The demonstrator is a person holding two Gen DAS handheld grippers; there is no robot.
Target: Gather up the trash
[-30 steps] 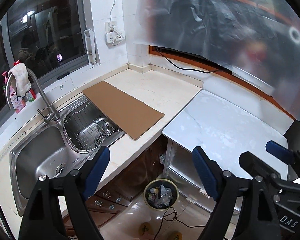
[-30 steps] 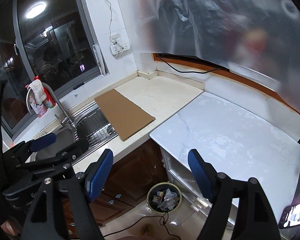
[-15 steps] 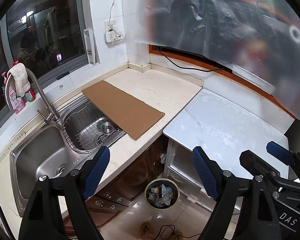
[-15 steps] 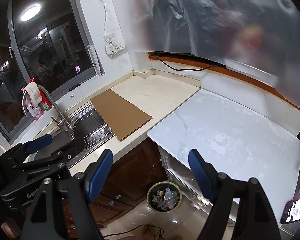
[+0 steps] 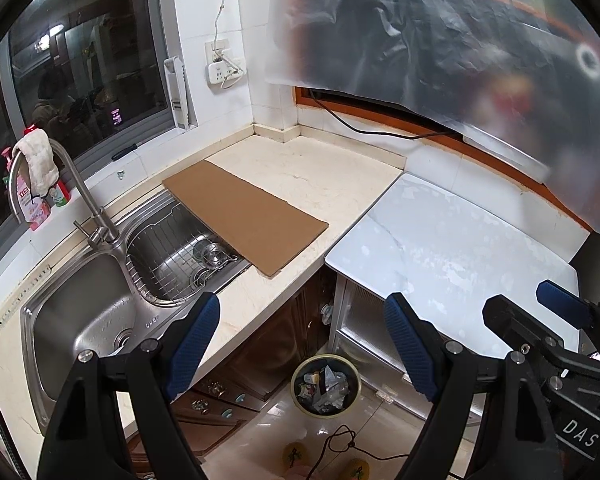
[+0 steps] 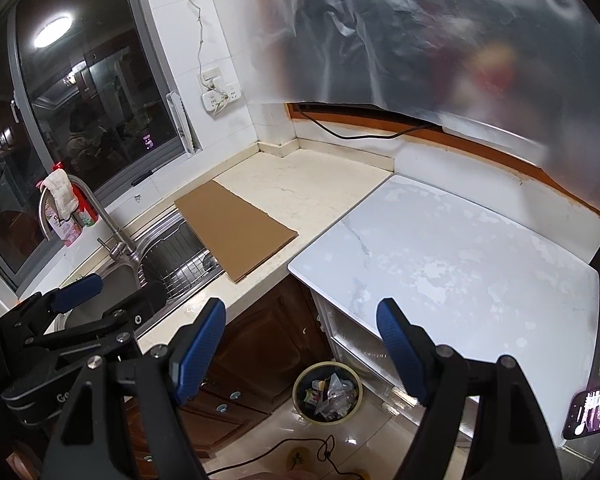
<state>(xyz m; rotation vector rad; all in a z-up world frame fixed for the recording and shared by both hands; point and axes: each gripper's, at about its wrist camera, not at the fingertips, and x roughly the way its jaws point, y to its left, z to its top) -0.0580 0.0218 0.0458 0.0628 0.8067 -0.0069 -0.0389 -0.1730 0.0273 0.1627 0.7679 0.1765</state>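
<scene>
Above the bin (image 5: 326, 385), both grippers' fingers (image 5: 194, 344) spread, empty.

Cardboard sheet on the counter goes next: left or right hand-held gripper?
Left, probably. The cardboard sheet lies by the sink, on the left hand-held gripper side. Both are open and empty; the right hand-held gripper sits nearer the white slab.

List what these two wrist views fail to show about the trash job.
- Trash bin contents: too small to identify, both views.
- Behind the plastic sheet: blurred.
- Phone screen: cut by the right wrist view's edge.
- Sink basin: partly hidden by the left gripper.
</scene>
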